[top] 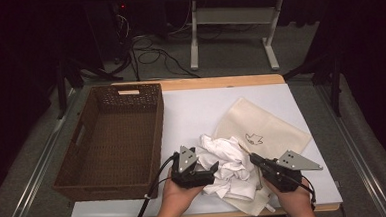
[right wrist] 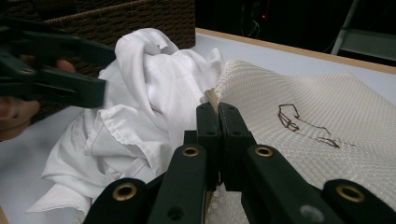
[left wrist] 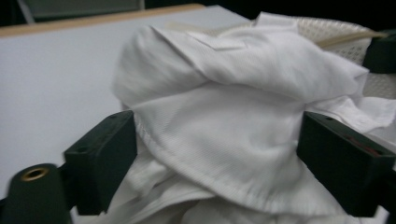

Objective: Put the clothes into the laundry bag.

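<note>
You have a crumpled white shirt [top: 229, 169] lying bunched in a loose heap near the front edge of the desk [top: 196, 113], its folds and stitched hems showing. Just beside it, partly under its right side, lies your cream mesh bag [top: 262, 127], flat, with a small dark bird drawing on top. Your right claw [right wrist: 217, 109] pinches the bag's near edge; your left claw [left wrist: 215, 154] straddles the shirt, spread wide.

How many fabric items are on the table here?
2. A crumpled white garment lies between the two tools near the front edge; a cream mesh bag lies flat behind it to the right, its edge pinched by the right tool. More could be hidden under the garment.
</note>
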Demonstrator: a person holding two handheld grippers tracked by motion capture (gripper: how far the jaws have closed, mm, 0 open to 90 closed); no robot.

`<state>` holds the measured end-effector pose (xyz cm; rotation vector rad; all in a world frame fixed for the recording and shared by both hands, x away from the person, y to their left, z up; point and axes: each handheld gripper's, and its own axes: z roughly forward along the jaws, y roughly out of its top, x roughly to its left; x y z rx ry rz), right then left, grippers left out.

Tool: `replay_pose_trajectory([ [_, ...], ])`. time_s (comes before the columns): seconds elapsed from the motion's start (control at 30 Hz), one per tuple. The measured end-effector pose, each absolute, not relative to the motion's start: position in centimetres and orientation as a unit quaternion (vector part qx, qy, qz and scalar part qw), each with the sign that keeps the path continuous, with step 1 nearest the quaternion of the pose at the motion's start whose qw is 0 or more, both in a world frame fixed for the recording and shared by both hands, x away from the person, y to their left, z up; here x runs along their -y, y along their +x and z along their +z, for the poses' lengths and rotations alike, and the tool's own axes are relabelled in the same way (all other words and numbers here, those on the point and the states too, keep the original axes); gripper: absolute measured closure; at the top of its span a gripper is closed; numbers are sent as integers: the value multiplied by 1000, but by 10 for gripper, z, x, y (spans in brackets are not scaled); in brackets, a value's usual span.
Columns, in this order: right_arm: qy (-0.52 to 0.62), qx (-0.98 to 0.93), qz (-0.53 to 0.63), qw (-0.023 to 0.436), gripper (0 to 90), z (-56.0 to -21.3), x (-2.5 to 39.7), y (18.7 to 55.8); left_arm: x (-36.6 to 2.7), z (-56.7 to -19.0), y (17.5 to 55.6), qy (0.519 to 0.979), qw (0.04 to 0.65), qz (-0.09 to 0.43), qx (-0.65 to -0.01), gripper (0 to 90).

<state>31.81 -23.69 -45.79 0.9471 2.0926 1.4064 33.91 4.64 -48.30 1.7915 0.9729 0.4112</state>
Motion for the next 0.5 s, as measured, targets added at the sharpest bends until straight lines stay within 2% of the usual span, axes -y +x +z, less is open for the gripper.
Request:
replay_pose_trajectory([
  [0.07,339,-760,507,224,900,-459,236,319,-40,-488,347,752,499,151,-404,244],
  [0.13,342,-761,505,221,899,-459,236,319,-36,-492,350,755,505,137,-396,519],
  [0.17,338,-761,506,225,900,-460,237,320,-33,-493,349,756,504,143,-392,580],
  [0.2,342,-760,506,222,900,-460,237,321,-31,-492,348,757,507,143,-387,697],
  [0.23,343,-760,507,219,899,-460,237,321,-29,-491,345,757,508,151,-382,748],
  [0.3,342,-759,507,222,899,-459,237,322,-26,-488,336,753,516,162,-375,798],
  [0.5,345,-755,512,224,899,-457,238,324,-3,-474,301,758,546,179,-308,813],
])
